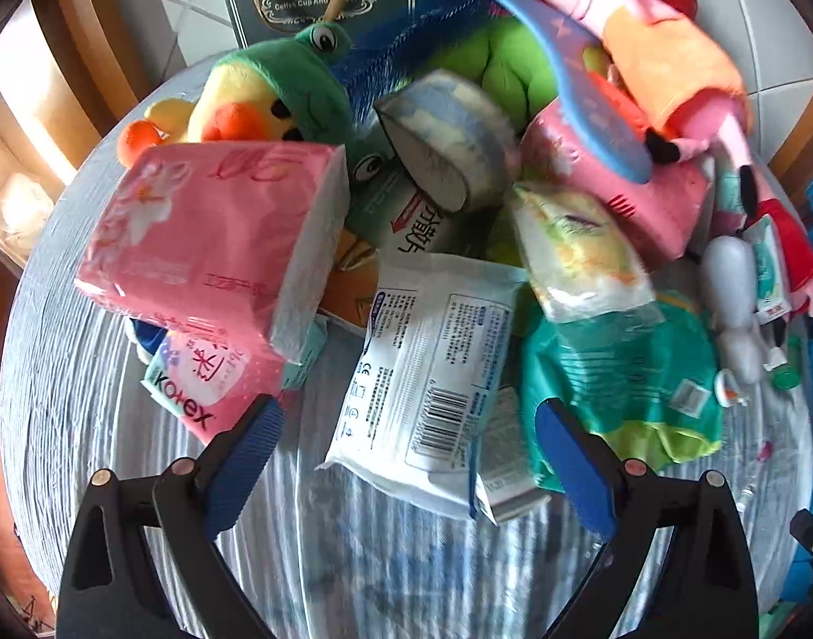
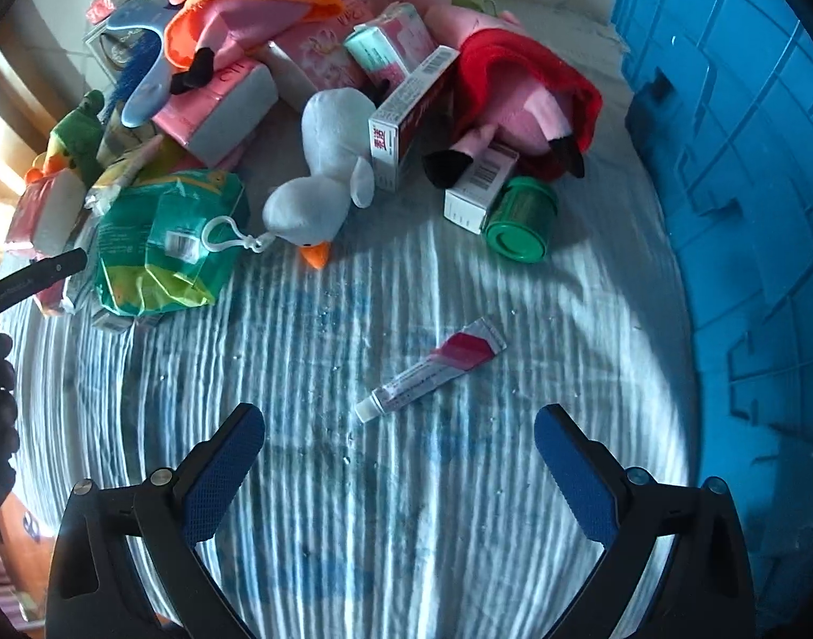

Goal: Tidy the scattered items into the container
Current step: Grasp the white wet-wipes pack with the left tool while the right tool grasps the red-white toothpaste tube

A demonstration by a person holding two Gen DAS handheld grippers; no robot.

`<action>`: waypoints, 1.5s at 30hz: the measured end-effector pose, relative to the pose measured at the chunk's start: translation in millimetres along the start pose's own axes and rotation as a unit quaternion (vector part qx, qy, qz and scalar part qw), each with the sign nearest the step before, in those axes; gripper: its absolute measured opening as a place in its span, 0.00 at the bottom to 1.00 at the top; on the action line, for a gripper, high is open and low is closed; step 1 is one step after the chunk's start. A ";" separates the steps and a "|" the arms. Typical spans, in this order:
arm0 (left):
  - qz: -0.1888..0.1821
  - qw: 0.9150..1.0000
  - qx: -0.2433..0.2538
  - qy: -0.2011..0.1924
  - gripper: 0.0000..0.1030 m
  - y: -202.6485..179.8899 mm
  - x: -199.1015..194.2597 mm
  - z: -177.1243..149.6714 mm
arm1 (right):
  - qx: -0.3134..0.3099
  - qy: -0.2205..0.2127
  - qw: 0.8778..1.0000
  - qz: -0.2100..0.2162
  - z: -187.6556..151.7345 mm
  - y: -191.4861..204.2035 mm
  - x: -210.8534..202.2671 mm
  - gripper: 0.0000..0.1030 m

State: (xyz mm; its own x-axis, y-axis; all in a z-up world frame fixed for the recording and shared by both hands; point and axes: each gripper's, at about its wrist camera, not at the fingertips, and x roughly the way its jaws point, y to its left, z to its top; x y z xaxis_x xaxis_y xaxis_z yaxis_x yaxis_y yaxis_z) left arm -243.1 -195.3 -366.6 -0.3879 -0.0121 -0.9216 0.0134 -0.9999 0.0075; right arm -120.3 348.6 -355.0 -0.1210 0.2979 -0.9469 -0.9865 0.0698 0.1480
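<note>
A heap of items lies on a striped cloth. In the left wrist view my left gripper (image 1: pixel 406 452) is open, its jaws either side of a white packet with a barcode (image 1: pixel 433 373). Behind it are pink tissue packs (image 1: pixel 214 234), a green packet (image 1: pixel 630 373) and a green-and-yellow plush (image 1: pixel 268 96). In the right wrist view my right gripper (image 2: pixel 401 458) is open and empty, just short of a small red-and-white tube (image 2: pixel 433 367). The blue plastic container (image 2: pixel 747 160) stands at the right.
In the right wrist view a white goose plush (image 2: pixel 326 181), a green jar (image 2: pixel 520 221), small boxes (image 2: pixel 411 112), a pink plush in red (image 2: pixel 523 101) and a blue brush (image 2: pixel 140 69) lie in the pile. The left gripper's body (image 2: pixel 33 277) shows at the left edge.
</note>
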 end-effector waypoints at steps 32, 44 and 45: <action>-0.003 1.000 0.021 -0.002 0.45 3.9 19.8 -8.6 | 0.074 0.035 0.996 -0.038 3.3 -0.8 60.6 0.19; -0.004 1.000 -0.001 0.001 0.45 17.8 -1.3 -14.7 | 0.092 0.047 0.995 -0.005 -17.2 -11.5 44.1 0.17; -0.003 1.000 -0.003 0.002 0.45 19.5 -3.1 -15.2 | 0.091 0.047 0.995 -0.005 -18.1 -11.5 42.5 0.17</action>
State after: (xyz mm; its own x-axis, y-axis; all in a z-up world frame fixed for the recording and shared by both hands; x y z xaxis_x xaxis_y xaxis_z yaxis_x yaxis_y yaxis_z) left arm -227.6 -214.6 -369.5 -0.3846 -0.0052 -0.9231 0.0172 -0.9999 -0.0015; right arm -116.0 343.2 -402.1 -0.1300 0.2064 -0.9698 -0.9523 0.2465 0.1801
